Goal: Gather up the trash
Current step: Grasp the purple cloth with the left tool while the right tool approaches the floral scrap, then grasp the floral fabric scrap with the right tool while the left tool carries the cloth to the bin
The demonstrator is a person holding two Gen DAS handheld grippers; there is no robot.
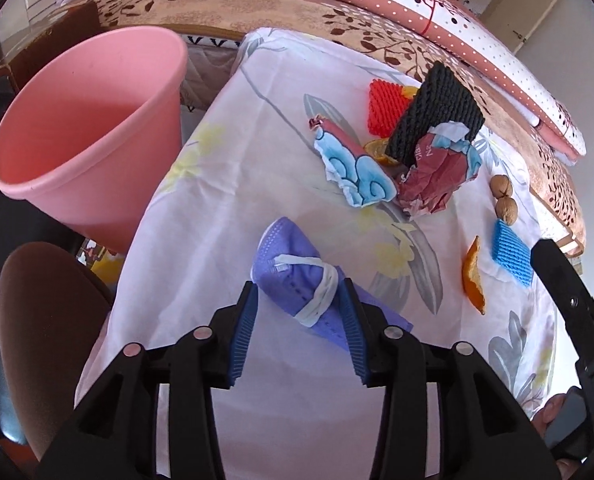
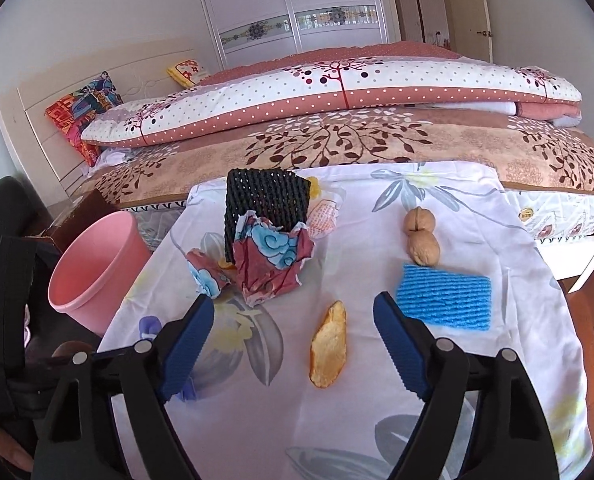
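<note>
Left wrist view is the only one that gives you the purple face mask (image 1: 297, 280) properly: it's folded up, wrapped in its own white ear loops, lying on the floral cloth (image 1: 225, 184). Your left gripper (image 1: 299, 328) has its blue pads on either side of it. The jaws are about half open and the mask sits between them, but I can't tell if the pads actually press on it. The pink bin (image 1: 85, 136) is big on the left in this view, mouth tipped toward you, just off the cloth's edge. You also get a red foam net (image 1: 389, 108) tucked behind the black foam net (image 1: 433, 112), mostly hidden from the other side.

Over in the right wrist view the mask is just a purple sliver (image 2: 149, 326) peeking past the left finger. Your right gripper (image 2: 293, 336) is spread wide with nothing gripped; an orange peel (image 2: 329, 352) lies on the cloth between the fingers, not touched. The blue foam net (image 2: 445, 300) is just beside the right finger, with two walnuts (image 2: 421, 240) touching each other right behind it. This view shows the crumpled red-and-blue wrapper (image 2: 273, 264) leaning against the black net (image 2: 265, 204), a smaller torn piece (image 2: 205, 272) beside it, and the bin (image 2: 97, 268) far left.
</note>
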